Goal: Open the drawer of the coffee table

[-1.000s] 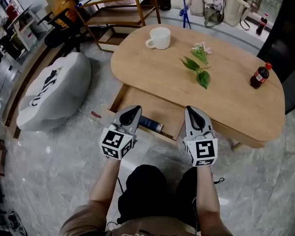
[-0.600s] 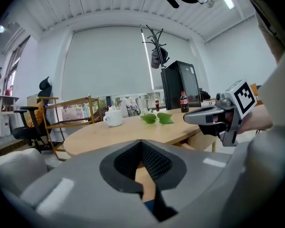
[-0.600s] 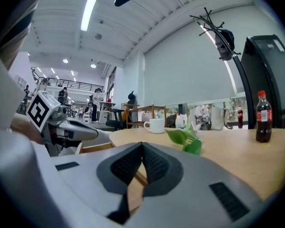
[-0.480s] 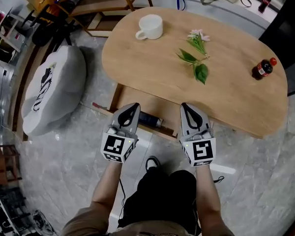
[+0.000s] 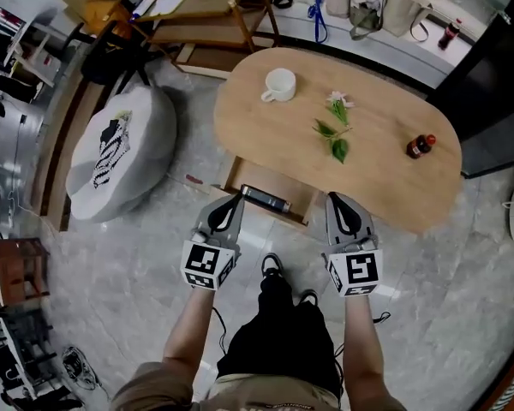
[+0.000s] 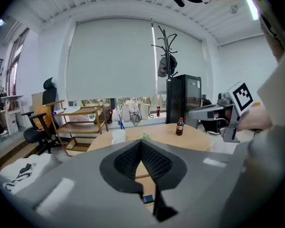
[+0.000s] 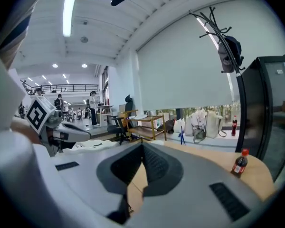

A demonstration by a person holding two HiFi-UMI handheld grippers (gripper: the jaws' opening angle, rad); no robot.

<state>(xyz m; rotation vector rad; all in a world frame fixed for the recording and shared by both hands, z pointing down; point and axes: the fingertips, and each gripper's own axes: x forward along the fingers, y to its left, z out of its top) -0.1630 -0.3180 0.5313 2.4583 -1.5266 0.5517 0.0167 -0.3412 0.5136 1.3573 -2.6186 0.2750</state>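
The oval wooden coffee table [image 5: 385, 187] lies below me, and its drawer [image 5: 284, 190] stands pulled out toward me. A dark flat item [image 5: 265, 199] lies along the drawer's front edge. My left gripper [image 5: 236, 199] hangs in the air above the drawer's left front corner, shut with nothing in it. Over the table's near edge, right of the drawer, my right gripper [image 5: 334, 198] is likewise shut and holds nothing. In the left gripper view the closed jaws [image 6: 141, 143] point over the table top [image 6: 199, 137]. The right gripper view shows closed jaws [image 7: 142, 144] too.
On the table stand a white cup [image 5: 280, 85], a flower sprig [image 5: 334, 127] and a cola bottle [image 5: 420, 145]. A grey beanbag [image 5: 120, 148] sits on the floor at left, a wooden shelf cart [image 5: 201, 7] behind it, a black cabinet [image 5: 488, 67] at right. The person's shoes [image 5: 270, 268] are before the drawer.
Both grippers and the head camera have risen, so the table looks smaller and farther below. The grippers stay shut and the drawer stays pulled out.
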